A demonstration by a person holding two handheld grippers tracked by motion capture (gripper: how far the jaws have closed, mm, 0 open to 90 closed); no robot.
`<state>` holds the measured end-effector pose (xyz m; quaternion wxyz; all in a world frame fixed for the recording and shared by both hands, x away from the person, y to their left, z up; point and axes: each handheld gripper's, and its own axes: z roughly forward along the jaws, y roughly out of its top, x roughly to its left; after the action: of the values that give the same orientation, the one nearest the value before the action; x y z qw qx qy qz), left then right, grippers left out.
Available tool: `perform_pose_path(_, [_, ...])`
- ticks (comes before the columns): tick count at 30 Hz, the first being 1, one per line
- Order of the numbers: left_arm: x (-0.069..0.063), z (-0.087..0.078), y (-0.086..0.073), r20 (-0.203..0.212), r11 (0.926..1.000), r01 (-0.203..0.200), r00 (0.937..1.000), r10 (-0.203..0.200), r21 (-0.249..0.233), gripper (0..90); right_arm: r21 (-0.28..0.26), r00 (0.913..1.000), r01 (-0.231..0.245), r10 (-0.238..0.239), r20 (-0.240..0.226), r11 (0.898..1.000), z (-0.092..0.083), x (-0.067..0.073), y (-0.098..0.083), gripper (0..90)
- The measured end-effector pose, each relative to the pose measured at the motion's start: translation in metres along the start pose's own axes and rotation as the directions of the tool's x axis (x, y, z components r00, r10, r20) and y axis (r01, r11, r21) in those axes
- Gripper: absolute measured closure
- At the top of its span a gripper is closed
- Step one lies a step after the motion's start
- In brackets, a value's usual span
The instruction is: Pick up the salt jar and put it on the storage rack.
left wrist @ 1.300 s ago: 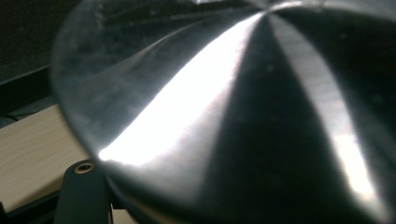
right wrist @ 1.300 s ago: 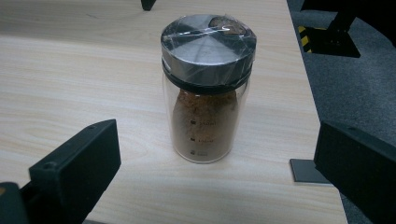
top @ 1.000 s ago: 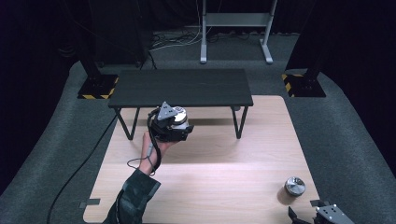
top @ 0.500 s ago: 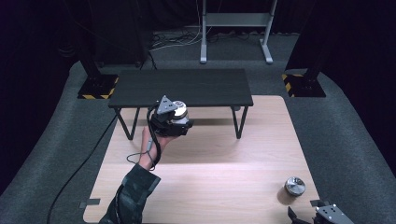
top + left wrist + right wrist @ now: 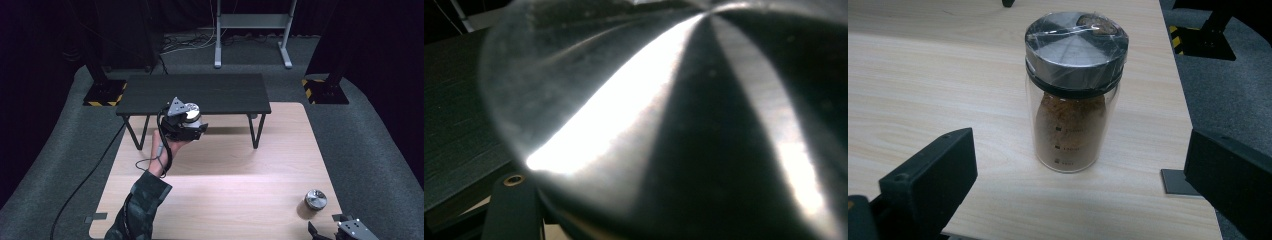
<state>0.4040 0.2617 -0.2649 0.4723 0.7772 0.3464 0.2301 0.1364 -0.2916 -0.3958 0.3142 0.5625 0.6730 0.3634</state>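
The left gripper is up in the air at the front edge of the black bench, its jaws clamped on a jar with a shiny metal lid. In the left gripper view that brushed steel lid sits right up against the lens, catching bright streaks of light, with the dark top of the bench off to one side behind it. The person's hand wraps the gripper from below, a camouflage sleeve running down from it and the cable trailing off the tabletop to the grey floor.

Well away from the bench, at the near right corner of the tabletop, stands a second jar. The right gripper sits just in front of it, jaws spread wide and gripping nothing. The right gripper view shows that glass spice jar upright on the pale wood, brown powder inside, its metal lid wrapped in clear film, standing between and beyond the two black jaws, touching neither.
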Motion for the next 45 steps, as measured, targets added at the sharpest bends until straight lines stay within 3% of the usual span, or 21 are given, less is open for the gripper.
perform_pose_path(21, [0.007, 0.006, 0.017, -0.014, 0.9999, -0.005, 0.9999, 0.005, 0.010, 30.6, 0.011, 0.9999, 0.003, -0.003, -0.012, 1.000, 0.002, 0.000, 0.001, 0.0])
perform_pose_path(45, [0.006, 0.011, 0.048, -0.014, 0.9996, -0.030, 0.9995, 0.030, 0.000, 30.6, 0.017, 0.9999, 0.004, -0.004, -0.014, 1.000, 0.003, -0.002, 0.001, 0.0])
